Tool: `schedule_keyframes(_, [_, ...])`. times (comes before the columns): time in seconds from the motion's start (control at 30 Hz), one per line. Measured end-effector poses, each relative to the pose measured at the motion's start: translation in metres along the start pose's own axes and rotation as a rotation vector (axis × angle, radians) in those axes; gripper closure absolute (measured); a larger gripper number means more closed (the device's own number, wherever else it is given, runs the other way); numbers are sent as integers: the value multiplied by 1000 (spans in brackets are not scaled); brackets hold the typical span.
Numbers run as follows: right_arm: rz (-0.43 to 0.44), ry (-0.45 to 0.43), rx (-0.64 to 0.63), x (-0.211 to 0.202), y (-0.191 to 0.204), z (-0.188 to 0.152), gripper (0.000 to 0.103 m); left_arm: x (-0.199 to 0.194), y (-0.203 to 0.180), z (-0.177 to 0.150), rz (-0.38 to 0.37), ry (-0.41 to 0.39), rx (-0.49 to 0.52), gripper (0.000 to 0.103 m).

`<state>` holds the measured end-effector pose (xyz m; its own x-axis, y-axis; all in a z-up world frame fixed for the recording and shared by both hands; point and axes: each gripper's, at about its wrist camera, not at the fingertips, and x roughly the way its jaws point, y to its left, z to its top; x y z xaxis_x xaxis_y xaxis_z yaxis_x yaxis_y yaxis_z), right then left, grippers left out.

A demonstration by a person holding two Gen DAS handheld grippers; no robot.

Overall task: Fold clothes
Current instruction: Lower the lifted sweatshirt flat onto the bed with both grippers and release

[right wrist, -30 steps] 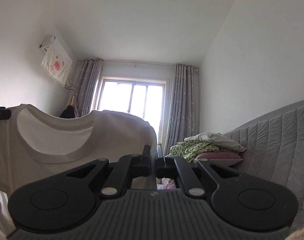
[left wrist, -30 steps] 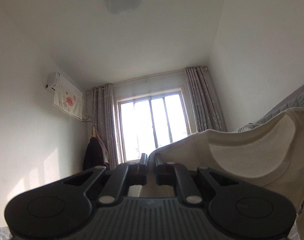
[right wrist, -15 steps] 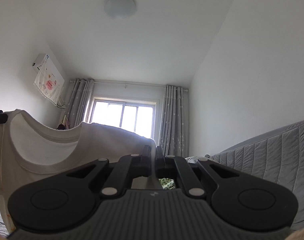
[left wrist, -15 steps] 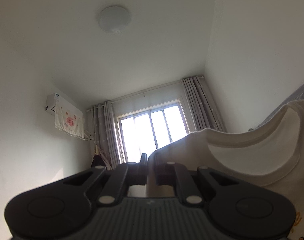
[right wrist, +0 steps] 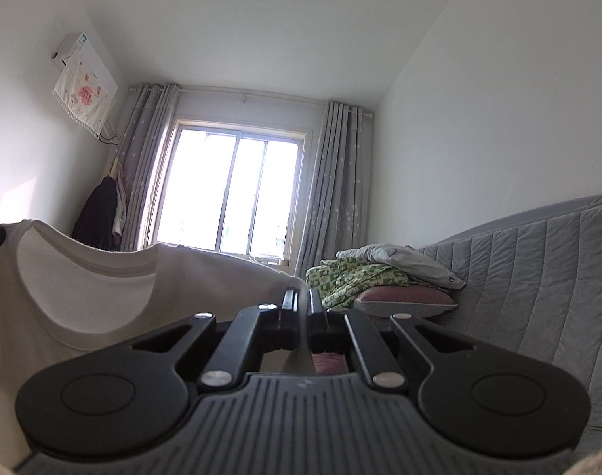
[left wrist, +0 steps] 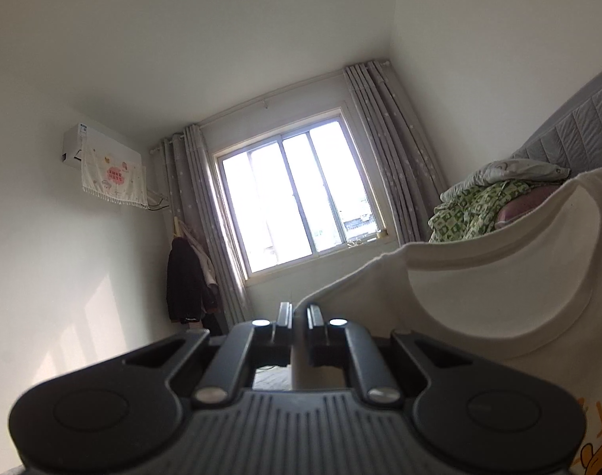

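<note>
A cream T-shirt (left wrist: pixel 499 301) is held up in the air, stretched between 2 grippers. Its fabric edge is pinched by the left gripper (left wrist: pixel 299 312), with the round neckline curving away to the right. The opposite shoulder edge is clamped in the right gripper (right wrist: pixel 301 301). A cartoon print is seen near the shirt's lower right. Behind it, a window (right wrist: pixel 229 194) and a grey padded headboard (right wrist: pixel 538 269) are visible.
</note>
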<state>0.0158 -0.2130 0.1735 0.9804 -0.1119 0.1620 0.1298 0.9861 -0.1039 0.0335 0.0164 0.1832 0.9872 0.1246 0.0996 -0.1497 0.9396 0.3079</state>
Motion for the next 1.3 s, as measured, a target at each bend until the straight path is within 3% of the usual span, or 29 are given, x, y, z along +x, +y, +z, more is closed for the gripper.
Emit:
schedule_keyframes(0.3, [-40, 144, -43, 98, 33, -75, 99, 108, -51, -88, -18, 170, 73, 96])
schedule_keyframes(0.73, [-53, 412, -142, 203, 83, -210, 99, 209, -119, -224, -85, 415, 230, 96])
schedule_keyframes(0.9, [-27, 555, -211, 227, 94, -254, 99, 224, -143, -257, -126, 473, 350, 95])
schedule_keyframes(1.0, [41, 714, -206, 248, 95, -273, 98, 238, -150, -266, -176, 547, 393, 96])
schedule_keyframes(1.03, [60, 736, -225, 252, 97, -276, 92, 238, -151, -269, -179, 546, 404, 97])
schedule_keyframes(1.3, [29, 722, -519, 242, 135, -288, 92, 234, -161, -271, -158, 530, 449, 97])
